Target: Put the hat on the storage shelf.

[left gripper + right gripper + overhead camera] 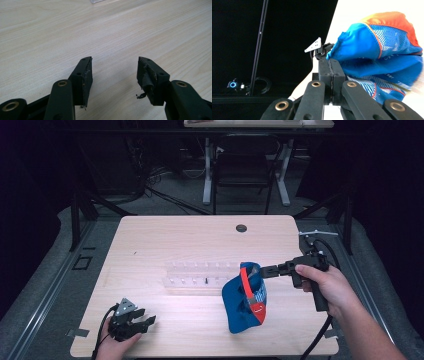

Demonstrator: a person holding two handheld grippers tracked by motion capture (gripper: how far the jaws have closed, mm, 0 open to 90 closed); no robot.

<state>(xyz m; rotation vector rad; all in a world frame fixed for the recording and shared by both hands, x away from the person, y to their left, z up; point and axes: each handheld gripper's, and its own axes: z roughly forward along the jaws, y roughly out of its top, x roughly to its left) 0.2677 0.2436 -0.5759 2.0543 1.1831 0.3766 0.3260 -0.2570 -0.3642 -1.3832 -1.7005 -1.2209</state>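
A: High view, right gripper (264, 271)?
B: Jaws pinched tight on the blue cap (245, 304), which hangs above the table (150, 240), right of centre, just in front of a clear rack (200, 275).
A: Left gripper (141, 322)?
B: Near-left corner, 2 jaws spread wide, holding nothing.

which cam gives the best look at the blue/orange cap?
The high view: the whole cap shows, hanging from the right gripper over the table. The right gripper view shows the cap close up, cropped, with the jaws pinching its edge. The left gripper view looks at the wood tabletop between that gripper's open jaws.
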